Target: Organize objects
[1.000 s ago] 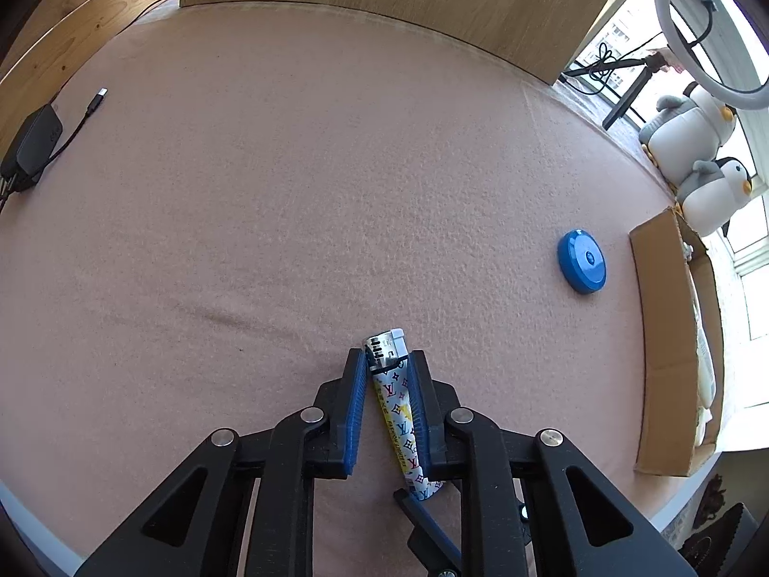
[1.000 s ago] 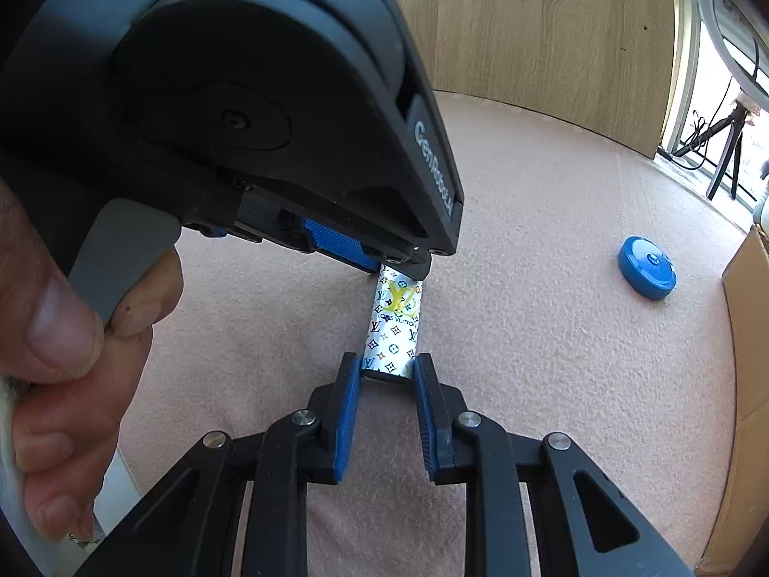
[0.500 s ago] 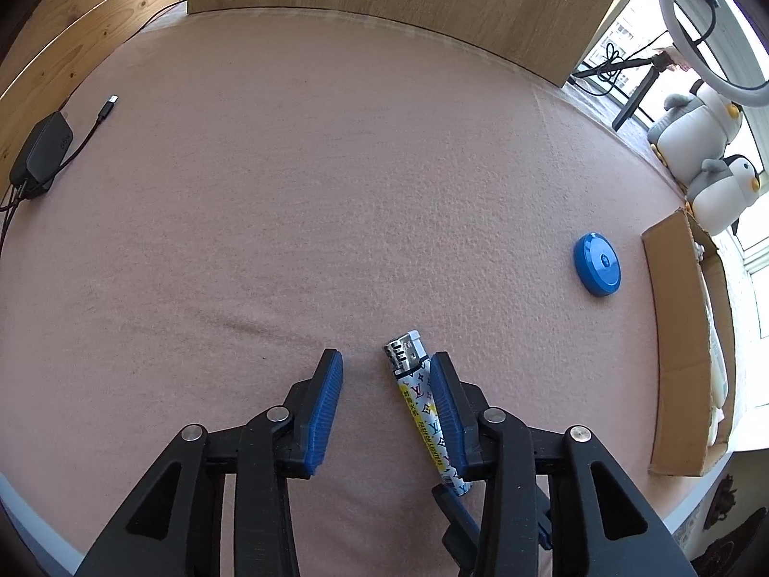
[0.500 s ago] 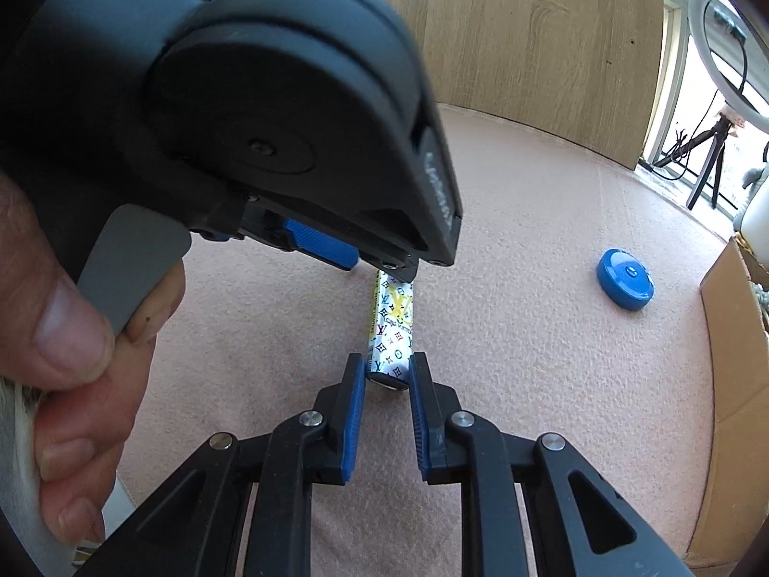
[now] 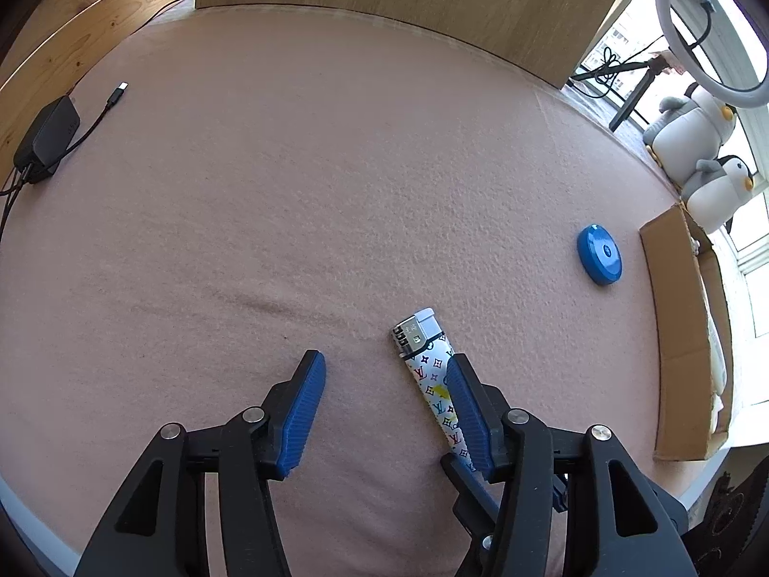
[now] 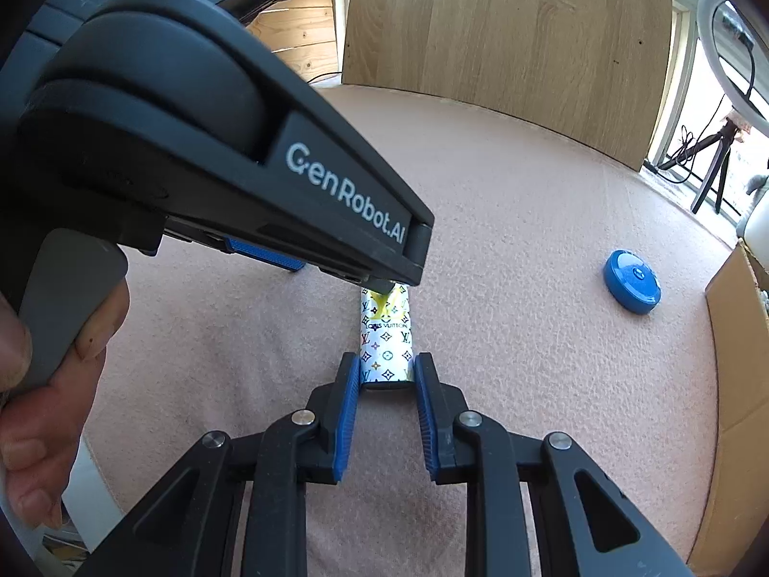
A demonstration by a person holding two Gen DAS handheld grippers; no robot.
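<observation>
A white lighter (image 5: 432,375) with a coloured monogram print lies on the pink cloth, metal head pointing away. My left gripper (image 5: 384,360) hangs over it and its jaws are opening. The lighter lies between them beside the right finger, and the left pad (image 5: 303,408) stands well apart from it. In the right wrist view my right gripper (image 6: 387,375) is shut on the lighter's (image 6: 387,336) base end. The left gripper's body and a hand fill that view's upper left and hide the lighter's head.
A blue round disc (image 5: 600,256) lies to the right, close to an open cardboard box (image 5: 682,336) at the table's right edge. A black adapter (image 5: 45,137) with cables sits far left. Plush penguins (image 5: 697,120) and a wooden board (image 5: 432,0) stand behind.
My left jaws have spread off the lighter; its left finger has swung away. The right gripper has kept its hold on the base end.
</observation>
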